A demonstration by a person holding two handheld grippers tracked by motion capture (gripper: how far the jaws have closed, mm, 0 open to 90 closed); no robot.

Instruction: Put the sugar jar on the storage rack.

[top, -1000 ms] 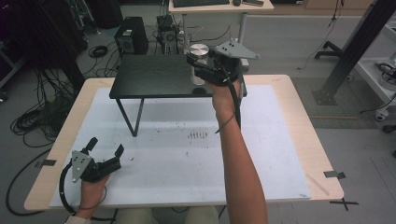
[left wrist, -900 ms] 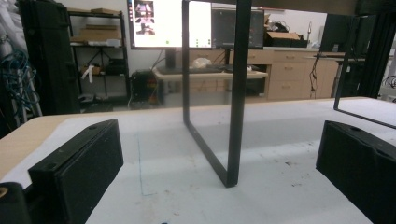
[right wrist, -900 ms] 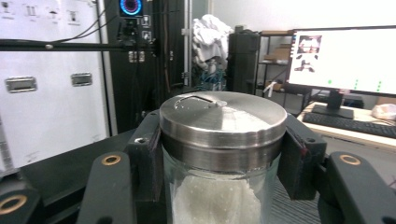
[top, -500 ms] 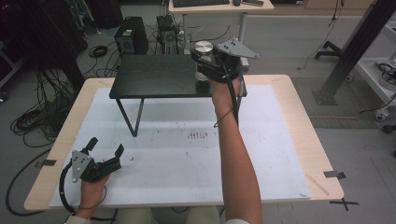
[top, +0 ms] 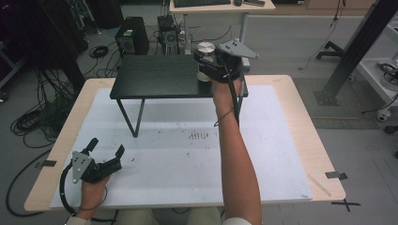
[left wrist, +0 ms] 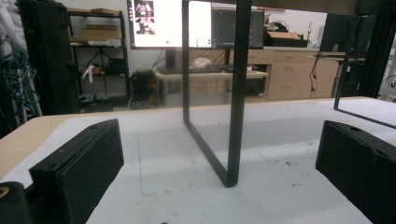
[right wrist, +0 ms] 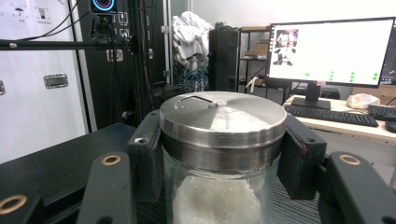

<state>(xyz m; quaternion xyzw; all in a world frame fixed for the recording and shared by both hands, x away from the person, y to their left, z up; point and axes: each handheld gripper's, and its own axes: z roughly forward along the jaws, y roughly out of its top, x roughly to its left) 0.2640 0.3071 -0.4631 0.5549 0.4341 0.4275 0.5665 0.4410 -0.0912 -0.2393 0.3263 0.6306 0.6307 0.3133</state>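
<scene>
Right gripper (top: 205, 65) is clamped on a glass jar (right wrist: 219, 186) with a brushed metal lid (right wrist: 223, 116), both black pads pressed tight against the jar's sides just under the lid. Jar's got something white and grainy inside, and it sits at the right rear part of the small black raised table (top: 155, 77), which stands on the white mat (top: 187, 154). Can't tell whether the jar's bottom is touching the black top or just off it. Left gripper (top: 105, 150) rests low near the mat's front left corner, jaws spread wide with nothing between them, pointed toward the black table's thin leg (left wrist: 236, 93).
</scene>
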